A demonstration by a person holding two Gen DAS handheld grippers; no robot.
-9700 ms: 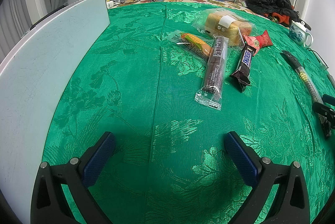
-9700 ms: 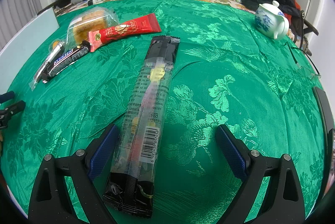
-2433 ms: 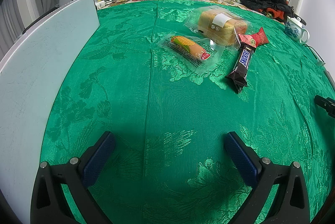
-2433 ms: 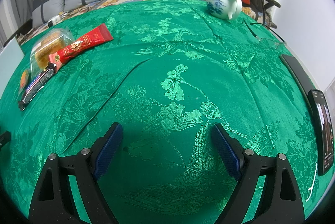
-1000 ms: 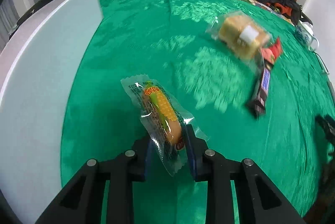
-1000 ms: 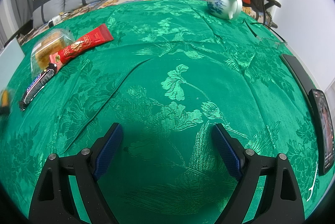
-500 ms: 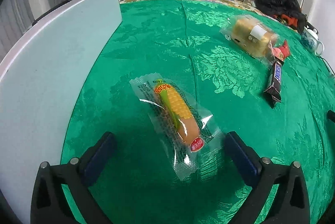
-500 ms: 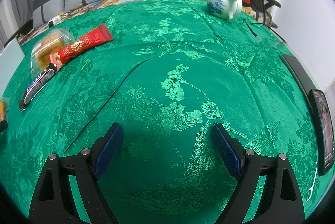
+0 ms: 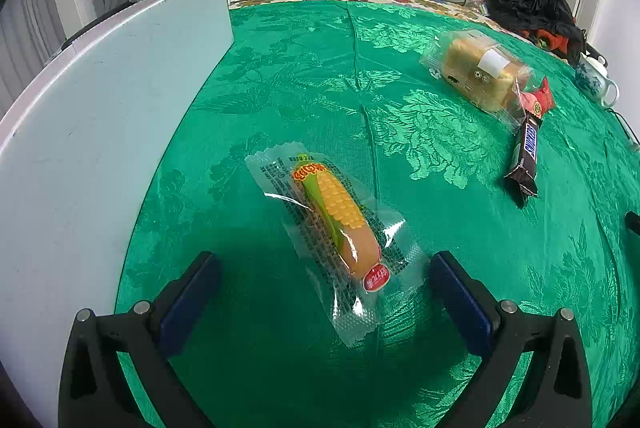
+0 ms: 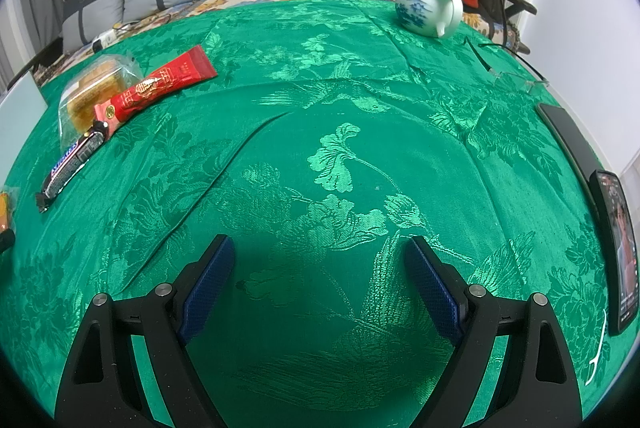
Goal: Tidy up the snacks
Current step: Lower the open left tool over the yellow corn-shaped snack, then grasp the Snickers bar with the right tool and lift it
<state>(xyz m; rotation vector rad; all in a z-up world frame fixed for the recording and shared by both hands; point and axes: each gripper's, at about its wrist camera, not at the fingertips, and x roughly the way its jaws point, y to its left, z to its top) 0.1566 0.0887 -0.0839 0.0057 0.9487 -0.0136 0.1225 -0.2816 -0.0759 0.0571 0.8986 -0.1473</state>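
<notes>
Left gripper [image 9: 320, 292], jaws apart, hangs over the corn-shaped snack packet [image 9: 338, 228] lying on the green tablecloth [image 9: 304, 76] — seemingly just placed; right gripper [image 10: 320, 280] also spread, empty — Snickers bar [image 9: 526, 158] likely next.

My fingers [image 9: 188, 298] are spread wide over the green cloth [image 9: 280, 76], the corn snack [image 9: 336, 218] lying between them, untouched. At two o'clock sit the bread pack [image 9: 478, 78] and chocolate bar [image 9: 526, 156]; a white board [image 9: 92, 108] runs along nine o'clock.
</notes>
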